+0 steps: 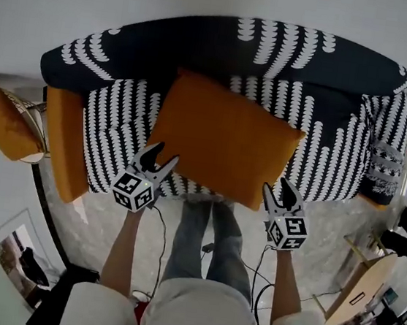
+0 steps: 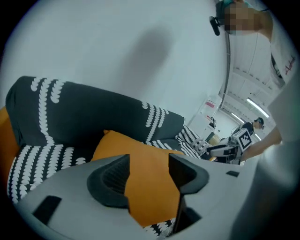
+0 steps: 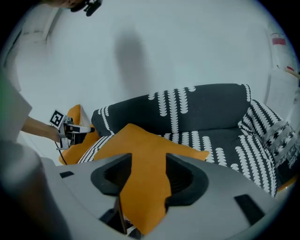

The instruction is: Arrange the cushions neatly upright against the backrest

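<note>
Both my tools unclenched: left gripper (image 1: 165, 153) and right gripper (image 1: 276, 185) straddle the front corners of the flat orange fabric cushion (image 1: 225, 139) on the black-and-white patterned sofa (image 1: 203, 44) seat. Risk: shallow corner bites slip when lifting, and the cushion flops forward.

head view looks down; the other two closely face the cushion (image 1: 221, 138).

The left gripper (image 1: 166, 152) and right gripper (image 1: 276, 185) carry black jaws, white marker cubes (image 1: 132, 192) and black cables (image 1: 163, 235). The person wears a pale short-sleeved top (image 1: 203, 316) and blue-grey jeans (image 1: 190, 237).
</note>
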### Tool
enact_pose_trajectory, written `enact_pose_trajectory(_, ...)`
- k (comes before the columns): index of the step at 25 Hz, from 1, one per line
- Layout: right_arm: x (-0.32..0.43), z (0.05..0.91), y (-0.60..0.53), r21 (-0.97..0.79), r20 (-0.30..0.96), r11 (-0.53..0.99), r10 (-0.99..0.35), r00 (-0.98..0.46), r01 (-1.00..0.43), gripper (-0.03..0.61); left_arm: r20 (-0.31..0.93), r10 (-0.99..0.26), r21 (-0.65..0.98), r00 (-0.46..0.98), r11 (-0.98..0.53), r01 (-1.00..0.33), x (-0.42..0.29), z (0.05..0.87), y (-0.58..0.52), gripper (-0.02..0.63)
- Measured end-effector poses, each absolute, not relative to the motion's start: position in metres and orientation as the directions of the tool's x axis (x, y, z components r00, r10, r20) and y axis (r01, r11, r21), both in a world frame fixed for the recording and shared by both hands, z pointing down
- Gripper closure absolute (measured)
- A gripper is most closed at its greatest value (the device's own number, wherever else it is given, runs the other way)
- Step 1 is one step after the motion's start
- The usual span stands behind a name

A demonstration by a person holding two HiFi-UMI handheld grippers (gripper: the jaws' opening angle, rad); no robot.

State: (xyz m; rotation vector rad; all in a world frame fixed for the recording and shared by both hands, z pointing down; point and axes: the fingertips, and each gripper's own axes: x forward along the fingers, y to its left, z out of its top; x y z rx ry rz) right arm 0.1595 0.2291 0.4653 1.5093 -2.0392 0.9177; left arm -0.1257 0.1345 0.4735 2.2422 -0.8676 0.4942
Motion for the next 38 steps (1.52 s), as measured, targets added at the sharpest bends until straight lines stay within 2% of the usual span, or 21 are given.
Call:
enact_pose_trajectory(2, 0.16, 0.471, 0.225, -0.265, 0.69, 0.172, -0.654, -0.311, -0.949, 0.296, 0.569, -0.423, 0.466, 0.705, -0.54, -0.701, -0.125, 0.485, 0.128, 0.319)
enact_pose_trajectory(8, 0.171, 0.489, 0.219, -0.286, 0.712, 0.088, -0.647, -0.274, -0.954, 0.236, 0.646, -0.428, 0.388, 0.632, -0.529, -0.755, -0.128, 0.512, 0.107, 0.252)
enact_pose_trajectory(14, 0.181, 0.519, 0.221, -0.316, 0.755, -0.001, -0.606, -0.251, -0.949, 0.216, 0.718, -0.4, 0.363, 0.569, -0.482, -0.797, -0.147, 0.544, 0.104, 0.247)
enact_pose_trajectory(23, 0.196, 0.544, 0.239, -0.356, 0.781, -0.183, -0.597, -0.184, -0.916, 0.216, 0.759, -0.351, 0.347, 0.549, -0.496, -0.796, -0.151, 0.565, 0.087, 0.245)
enact_pose_trajectory(28, 0.216, 0.572, 0.227, -0.383, 0.802, -0.259, -0.57, -0.179, -0.887, 0.206, 0.793, -0.311, 0.36, 0.523, -0.454, -0.815, -0.147, 0.593, 0.058, 0.227)
enact_pose_trajectory(33, 0.243, 0.592, 0.21, -0.379, 0.825, -0.29, -0.536, -0.179, -0.879, 0.199, 0.809, -0.296, 0.374, 0.508, -0.408, -0.833, -0.132, 0.598, 0.036, 0.221)
enact_pose_trajectory(38, 0.248, 0.626, 0.19, -0.394, 0.842, -0.319, -0.501, -0.2, -0.862, 0.196, 0.832, -0.241, 0.37, 0.499, -0.43, -0.824, -0.134, 0.624, 0.027, 0.221)
